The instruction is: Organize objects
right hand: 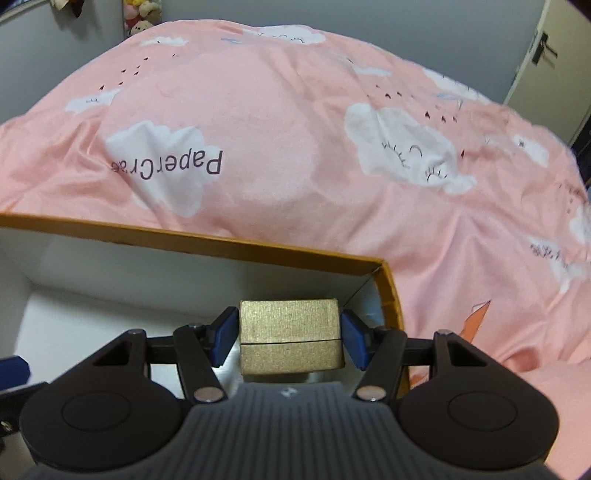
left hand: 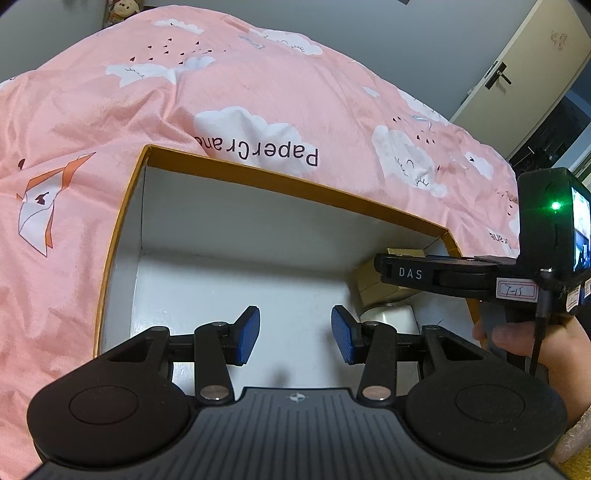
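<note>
Nearest in the right wrist view, the right gripper (right hand: pixel 290 338) has its two blue pads pressed against the sides of a small gold box (right hand: pixel 290 338), so its jaws are clamped on it. The gold box is squat and rectangular, with a fine-grained, dull metallic card surface and a dark horizontal seam across its near face where lid meets base. It is held inside the cardboard box (right hand: pixel 391 291), close to that box's far right corner, just short of the white inner wall. The cardboard box is open-topped, white within and orange-brown along its rim, and it sits on a pink duvet (right hand: pixel 258 129) printed with white clouds, small dark birds and the words "PaperCrane". In the left wrist view, the left gripper (left hand: pixel 295 334) hangs over the white floor of the same cardboard box with its blue pads spread apart and nothing between them. Only this view shows the right gripper from the side, black and marked "DAS", with a green light on its camera block and a hand (left hand: pixel 517 343) around its handle, and a white cylindrical item beneath it, which I cannot identify. Beyond the duvet, a pale door (left hand: pixel 517 74) with a dark handle stands at the far right, and soft toys (right hand: pixel 142 14) sit by the grey wall.
</note>
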The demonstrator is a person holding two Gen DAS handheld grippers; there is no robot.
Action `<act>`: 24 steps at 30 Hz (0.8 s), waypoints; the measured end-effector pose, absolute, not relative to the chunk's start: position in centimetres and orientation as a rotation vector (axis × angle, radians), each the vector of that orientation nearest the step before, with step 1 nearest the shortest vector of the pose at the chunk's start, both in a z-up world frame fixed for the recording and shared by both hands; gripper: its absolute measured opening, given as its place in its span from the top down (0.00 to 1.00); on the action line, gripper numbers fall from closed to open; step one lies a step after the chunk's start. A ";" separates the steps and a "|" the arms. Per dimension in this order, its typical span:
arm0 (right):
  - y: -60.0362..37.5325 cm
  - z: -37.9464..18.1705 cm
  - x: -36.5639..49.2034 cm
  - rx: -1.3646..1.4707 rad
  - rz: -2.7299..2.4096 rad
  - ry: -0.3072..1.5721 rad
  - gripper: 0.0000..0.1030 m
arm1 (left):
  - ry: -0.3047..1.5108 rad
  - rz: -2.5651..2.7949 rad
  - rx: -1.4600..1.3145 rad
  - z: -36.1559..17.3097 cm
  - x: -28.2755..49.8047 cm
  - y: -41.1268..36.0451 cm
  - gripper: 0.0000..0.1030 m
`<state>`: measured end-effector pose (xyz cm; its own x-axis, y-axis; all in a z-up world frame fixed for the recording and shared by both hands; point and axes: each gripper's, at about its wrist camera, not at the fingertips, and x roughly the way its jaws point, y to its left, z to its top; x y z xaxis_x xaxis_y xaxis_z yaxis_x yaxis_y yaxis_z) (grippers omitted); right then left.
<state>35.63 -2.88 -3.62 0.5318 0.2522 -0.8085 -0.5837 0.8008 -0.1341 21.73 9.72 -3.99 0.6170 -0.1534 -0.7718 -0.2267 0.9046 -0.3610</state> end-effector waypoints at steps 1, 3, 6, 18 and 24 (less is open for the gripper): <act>-2.8 -3.7 35.6 -0.429 0.516 0.876 0.40 | 0.915 0.045 -0.452 -4.0 21.7 9.7 0.50; -2.8 -3.7 35.6 -0.440 0.517 0.875 0.40 | 0.916 0.043 -0.448 -4.0 21.7 9.6 0.50; -3.0 -3.4 35.3 -0.452 0.512 0.855 0.38 | 0.919 0.042 -0.442 -4.0 21.7 9.5 0.50; -3.0 -4.3 35.0 -0.535 0.553 0.851 0.53 | 0.917 0.035 -0.418 -4.0 21.3 8.7 0.50; -3.3 -2.7 33.7 -0.498 0.606 0.847 0.59 | 0.887 0.023 -0.414 -3.2 20.7 8.4 0.50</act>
<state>33.69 -3.33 -2.65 0.5152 0.2918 -0.8059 -0.6688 0.7249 -0.1652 20.70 8.35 -3.17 0.6367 -0.1499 -0.7564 -0.1892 0.9205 -0.3418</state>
